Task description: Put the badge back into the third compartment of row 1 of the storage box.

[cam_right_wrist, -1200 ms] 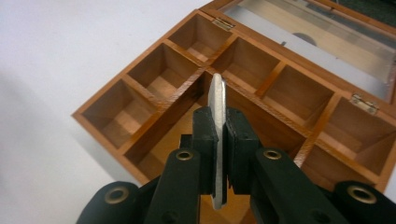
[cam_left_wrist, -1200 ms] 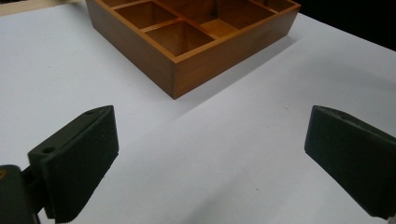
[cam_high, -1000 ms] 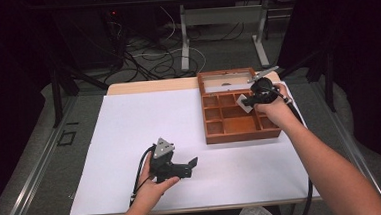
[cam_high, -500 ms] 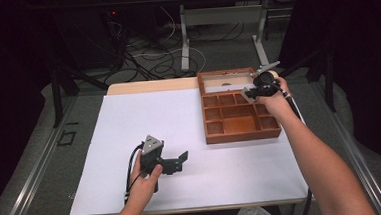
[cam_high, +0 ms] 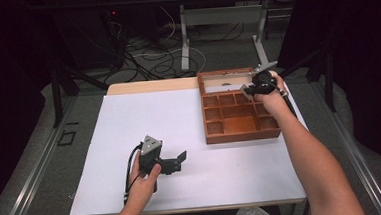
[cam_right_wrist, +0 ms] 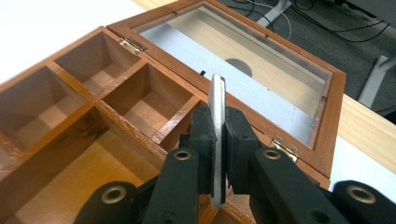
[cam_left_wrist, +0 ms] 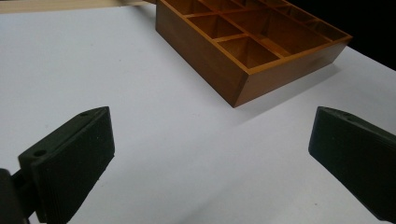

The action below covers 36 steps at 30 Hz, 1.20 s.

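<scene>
While the right tongs point(cam_right_wrist: 219, 154) pinch a thin grey plate point(cam_right_wrist: 217, 107) above the wooden box point(cam_right_wrist: 93, 135), lower it squarely into one compartment; left tongs point(cam_left_wrist: 210, 158) rest spread.

bright, even overhead light on white table point(cam_high: 130, 136); dark, murky surroundings. soft shadow beside wooden box point(cam_left_wrist: 261, 70). mild glare on glass lid point(cam_right_wrist: 243, 60). near jaws slightly soft; high view grainy.
</scene>
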### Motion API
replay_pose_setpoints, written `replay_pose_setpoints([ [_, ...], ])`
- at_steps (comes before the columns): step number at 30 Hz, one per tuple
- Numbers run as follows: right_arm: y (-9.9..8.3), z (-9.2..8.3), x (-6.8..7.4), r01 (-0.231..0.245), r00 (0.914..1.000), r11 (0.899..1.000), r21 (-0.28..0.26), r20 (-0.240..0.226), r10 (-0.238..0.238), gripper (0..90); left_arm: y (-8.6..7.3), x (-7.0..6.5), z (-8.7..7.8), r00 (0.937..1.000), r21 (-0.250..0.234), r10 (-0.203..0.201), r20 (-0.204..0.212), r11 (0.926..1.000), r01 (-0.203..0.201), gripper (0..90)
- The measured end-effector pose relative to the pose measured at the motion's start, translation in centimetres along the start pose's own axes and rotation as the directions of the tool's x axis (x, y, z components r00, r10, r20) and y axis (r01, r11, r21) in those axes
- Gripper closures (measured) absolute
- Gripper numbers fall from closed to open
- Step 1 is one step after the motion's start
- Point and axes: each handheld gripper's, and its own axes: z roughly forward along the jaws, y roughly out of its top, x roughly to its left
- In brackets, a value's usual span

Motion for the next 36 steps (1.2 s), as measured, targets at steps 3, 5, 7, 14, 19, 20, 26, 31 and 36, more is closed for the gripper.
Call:
replay_pose_setpoints([
  [3, -0.2, 0.5, -0.1, 0.001, 1.0, 1.0, 0.006, 0.006, -0.001, 84.2, -0.1, 0.0, 0.0, 1.0, 0.0, 0.0, -0.001, 1.0, 0.0, 0.6],
  [5, -0.3, 0.7, -0.2, 0.006, 1.0, 1.0, 0.014, 0.002, -0.006, 84.1, -0.1, -0.1, 0.0, 1.0, 0.002, -0.007, 0.0, 1.0, 0.007, 0.5],
  [7, -0.3, 0.9, -0.3, 0.007, 1.0, 1.0, 0.017, 0.001, -0.007, 83.9, -0.1, -0.1, 0.0, 1.0, 0.002, -0.007, 0.002, 1.0, 0.007, 0.5],
  [14, -0.3, 1.0, -0.2, 0.004, 0.9998, 1.0, 0.008, 0.019, -0.004, 77.9, 0.0, 0.0, -0.1, 1.0, 0.001, -0.001, 0.003, 1.0, 0.001, 0.5],
  [19, -0.2, 0.4, 0.6, -0.036, 0.9993, 0.999, -0.021, 0.013, 0.036, 67.0, 0.0, 0.0, -0.1, 1.0, -0.002, 0.003, -0.002, 1.0, -0.003, 0.5],
  [20, -0.1, 0.3, 0.8, -0.037, 0.9992, 0.999, -0.023, 0.012, 0.037, 65.3, 0.0, 0.0, -0.1, 1.0, -0.002, 0.002, -0.001, 1.0, -0.002, 0.5],
  [26, 0.3, -1.2, 2.8, -0.037, 0.999, 0.998, -0.051, -0.026, 0.035, 57.6, 0.0, -0.1, 0.0, 1.0, -0.002, -0.003, -0.001, 1.0, 0.003, 0.5],
  [31, 0.6, -3.1, 4.5, -0.04, 0.9974, 0.992, -0.119, -0.064, 0.033, 52.6, 0.1, 0.0, 0.0, 1.0, -0.002, 0.008, -0.001, 1.0, -0.008, 0.5],
  [36, 0.0, -4.8, 6.3, -0.079, 0.992, 0.983, -0.164, -0.111, 0.061, 47.1, 0.1, 0.0, 0.0, 1.0, -0.006, 0.006, 0.0, 1.0, -0.006, 0.5],
])
